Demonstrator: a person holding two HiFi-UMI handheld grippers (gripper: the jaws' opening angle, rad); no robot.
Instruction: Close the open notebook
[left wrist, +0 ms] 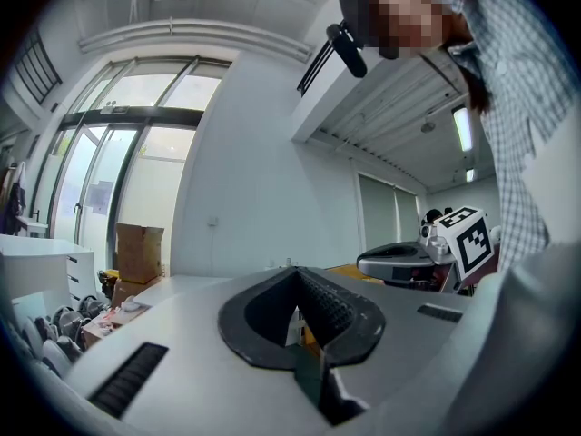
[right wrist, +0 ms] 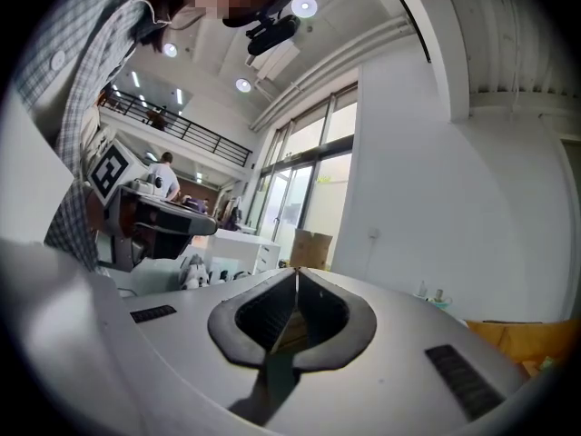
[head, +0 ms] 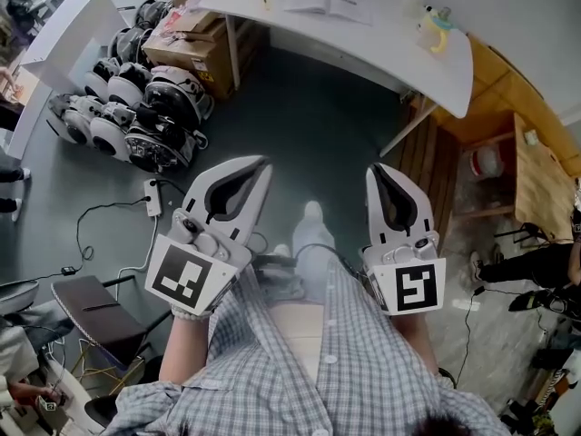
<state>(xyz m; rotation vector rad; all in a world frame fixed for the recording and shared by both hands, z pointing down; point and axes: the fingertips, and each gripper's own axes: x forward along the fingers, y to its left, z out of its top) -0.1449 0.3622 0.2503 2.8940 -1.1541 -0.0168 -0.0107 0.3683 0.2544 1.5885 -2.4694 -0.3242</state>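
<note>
The open notebook [head: 327, 0] lies flat with its white pages up on the white table [head: 363, 53] at the far end of the head view. Both grippers are held well short of that table, over the grey floor in front of the person's body. My left gripper [head: 263, 162] has its jaws closed tip to tip with nothing between them, as the left gripper view [left wrist: 295, 271] also shows. My right gripper [head: 377, 168] is likewise shut and empty [right wrist: 297, 271]. Each points level toward the table.
Bottles [head: 434, 27] stand at the table's right end. Cardboard boxes [head: 195, 39] and a row of white-and-black helmets [head: 136, 107] sit on the floor at left. A wooden cabinet [head: 536, 171] stands at right. A power strip [head: 152, 198] with cables and a chair [head: 95, 312] are near left.
</note>
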